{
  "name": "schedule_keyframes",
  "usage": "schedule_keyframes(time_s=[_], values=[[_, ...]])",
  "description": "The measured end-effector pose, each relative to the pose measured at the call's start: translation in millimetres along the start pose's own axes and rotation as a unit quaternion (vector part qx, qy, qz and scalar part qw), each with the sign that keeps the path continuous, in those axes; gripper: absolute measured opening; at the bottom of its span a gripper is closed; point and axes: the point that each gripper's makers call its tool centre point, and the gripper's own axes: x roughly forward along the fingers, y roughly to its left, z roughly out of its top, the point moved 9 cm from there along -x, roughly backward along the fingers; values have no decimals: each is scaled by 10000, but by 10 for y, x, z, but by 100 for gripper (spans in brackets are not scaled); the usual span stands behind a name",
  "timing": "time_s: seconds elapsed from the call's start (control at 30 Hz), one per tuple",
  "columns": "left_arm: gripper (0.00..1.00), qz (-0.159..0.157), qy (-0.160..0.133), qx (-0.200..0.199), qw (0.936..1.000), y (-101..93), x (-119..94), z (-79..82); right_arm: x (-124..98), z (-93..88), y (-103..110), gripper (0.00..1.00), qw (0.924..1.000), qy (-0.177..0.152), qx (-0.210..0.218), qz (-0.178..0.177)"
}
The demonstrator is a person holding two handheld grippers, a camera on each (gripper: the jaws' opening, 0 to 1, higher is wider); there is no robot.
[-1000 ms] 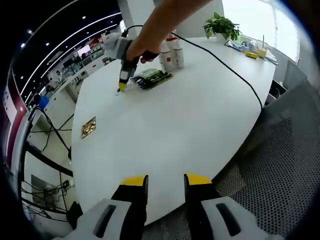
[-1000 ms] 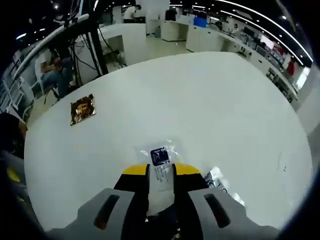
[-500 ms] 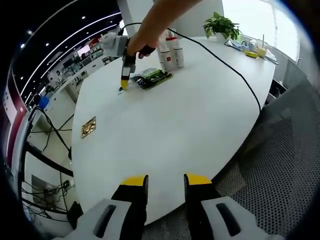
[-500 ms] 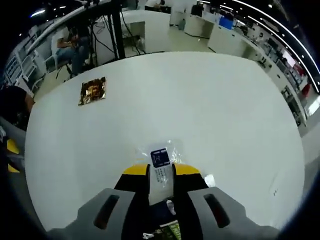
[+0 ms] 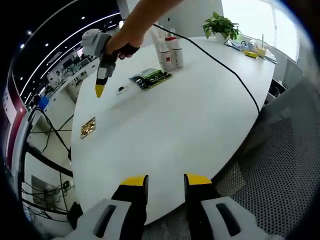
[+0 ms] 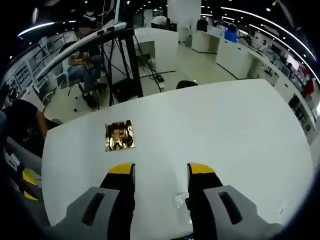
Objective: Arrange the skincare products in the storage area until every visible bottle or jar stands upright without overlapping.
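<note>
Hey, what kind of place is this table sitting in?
Probably an open-plan office or lab: a large white table, rows of white desks under strip ceiling lights, and a potted plant.

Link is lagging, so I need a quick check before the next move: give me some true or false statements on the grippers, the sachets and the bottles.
1. The right gripper is clamped on a sachet. False: its jaws are open and empty, raised above the table.
2. The white bottles stand upright at the far side of the table. True.
3. A gold sachet lies flat on the table ahead of the right gripper. True.
4. The green packet is stacked on the bottles. False: it lies flat on the table beside them.
5. The left gripper is open and empty. True.
</note>
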Motion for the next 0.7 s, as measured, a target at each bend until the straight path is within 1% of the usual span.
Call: schedule_keyframes(time_s=[0.03,0.1,0.13,0.17,0.2,0.27,0.33,0.4,0.43,0.5,0.53,0.57,0.63,0.67,0.7], values=[[30,-9,-15,0,10000,-6,-2,3,48,68,79,42,9999,82,-84,98],[30,-6,-43,15,10000,-9,-9,8,131,165,223,44,9993,148,-250,241],[30,5,-62,5,10000,-5,-15,11,147,174,246,44,9992,171,-266,248],[30,15,-83,-2,10000,-3,-20,14,208,215,305,45,9987,267,-301,299],[30,21,-111,-22,9999,-2,-24,19,276,258,288,45,9984,335,-285,355],[30,0,-153,-37,9999,-7,-27,25,366,303,385,47,9976,491,-278,399],[30,-19,-168,2,9999,-17,-29,28,458,334,459,47,9952,741,-471,439],[30,23,-210,5,9998,-9,-37,32,612,398,431,48,9942,861,-495,402],[30,30,-222,6,9997,-6,-37,33,644,418,443,48,9940,925,-468,356],[30,53,-270,14,9996,0,-47,38,681,401,448,50,9906,1260,-499,204],[30,87,-301,19,9995,9,-49,40,773,410,472,51,9904,1286,-410,303],[30,123,-307,-37,9994,23,-51,40,772,423,505,52,9902,1304,-303,385],[30,165,-325,-83,9993,42,-67,36,773,462,556,56,9902,1322,-293,338],[30,172,-338,-75,9993,39,-68,39,749,427,637,56,9880,1456,-386,338],[30,163,-343,-55,9993,35,-67,40,757,415,648,55,9854,1600,-468,349]])
